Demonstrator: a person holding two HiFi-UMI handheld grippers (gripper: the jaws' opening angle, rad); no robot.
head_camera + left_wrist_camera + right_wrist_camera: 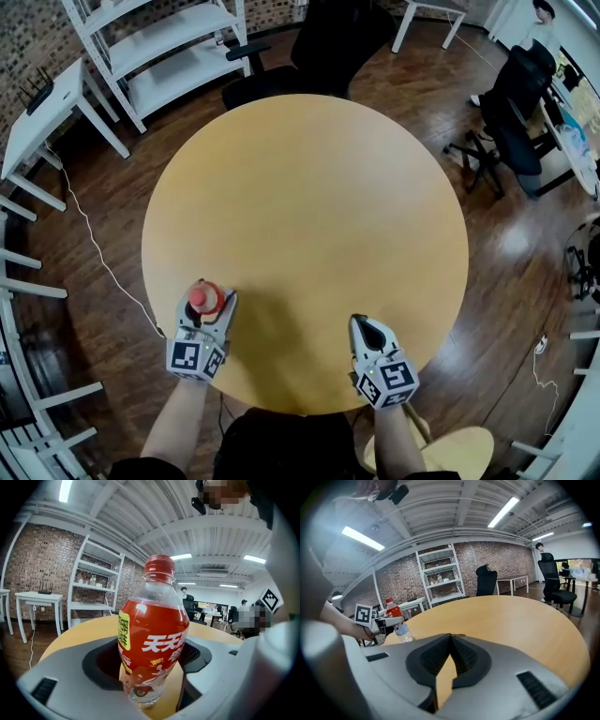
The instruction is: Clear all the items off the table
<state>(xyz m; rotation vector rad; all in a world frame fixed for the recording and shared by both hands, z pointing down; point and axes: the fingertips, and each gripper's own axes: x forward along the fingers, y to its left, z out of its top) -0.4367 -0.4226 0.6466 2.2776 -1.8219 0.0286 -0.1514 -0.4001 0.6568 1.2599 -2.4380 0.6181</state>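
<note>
Red bottle (152, 644) clenched in left gripper (206, 302) jaws; right gripper (449, 637) jaws together, empty.

Office, swivel chairs (511, 122), shelving (173, 67), brick wall (35, 564)

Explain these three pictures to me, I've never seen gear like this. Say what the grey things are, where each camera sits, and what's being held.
No robot here: a person holds hand-held tongs in each hand. The top-down picture comes from a camera on the person's head; it shows the round table, the left tongs and the right tongs. The cubes with black-and-white squares belong to the tongs. The other two pictures come from a camera riding on each pair, looking along it. The left one shows a bottle with a red cap and label gripped in the left tongs, near the table's edge. The right one shows the right tongs closed on nothing. I see no other item on the table.
</note>
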